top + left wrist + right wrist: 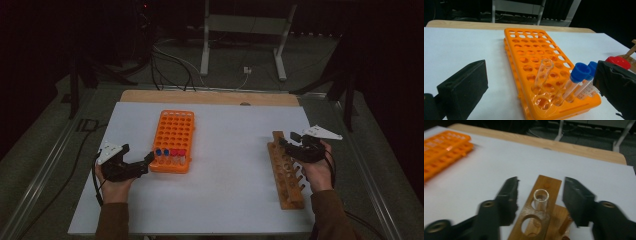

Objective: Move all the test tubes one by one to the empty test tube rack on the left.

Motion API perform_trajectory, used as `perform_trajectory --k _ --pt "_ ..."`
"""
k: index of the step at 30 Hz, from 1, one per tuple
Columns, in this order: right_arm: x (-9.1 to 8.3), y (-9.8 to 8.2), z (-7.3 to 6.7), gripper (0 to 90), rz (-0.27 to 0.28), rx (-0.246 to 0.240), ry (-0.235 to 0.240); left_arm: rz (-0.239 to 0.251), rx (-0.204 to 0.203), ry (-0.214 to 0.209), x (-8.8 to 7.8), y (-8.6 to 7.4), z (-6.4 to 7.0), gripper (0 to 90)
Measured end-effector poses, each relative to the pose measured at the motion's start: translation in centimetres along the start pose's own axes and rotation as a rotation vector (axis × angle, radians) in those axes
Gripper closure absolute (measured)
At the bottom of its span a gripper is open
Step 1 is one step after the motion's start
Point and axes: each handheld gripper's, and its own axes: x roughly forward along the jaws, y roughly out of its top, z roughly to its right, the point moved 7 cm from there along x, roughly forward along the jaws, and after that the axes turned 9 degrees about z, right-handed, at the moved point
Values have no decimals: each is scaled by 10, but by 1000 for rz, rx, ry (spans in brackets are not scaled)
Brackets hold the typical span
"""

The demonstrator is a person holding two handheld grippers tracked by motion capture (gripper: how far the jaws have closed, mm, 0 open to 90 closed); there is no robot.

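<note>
Clear uncapped glass tube (541, 199) stands upright in wooden rack (543, 220).

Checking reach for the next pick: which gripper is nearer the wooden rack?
Right. The right gripper hovers over the far end of the wooden rack, fingers open around a clear tube there. The left gripper is across the table beside the orange rack.
</note>
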Motion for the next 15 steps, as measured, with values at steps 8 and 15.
perform_trajectory --k 8,15 --pt "15 -7 -2 707 -81 -65 -24 11 -2 -7 -2 3 1 5" --pt "18 -13 -2 752 -107 -70 -29 13 -1 -8 -2 3 1 5"
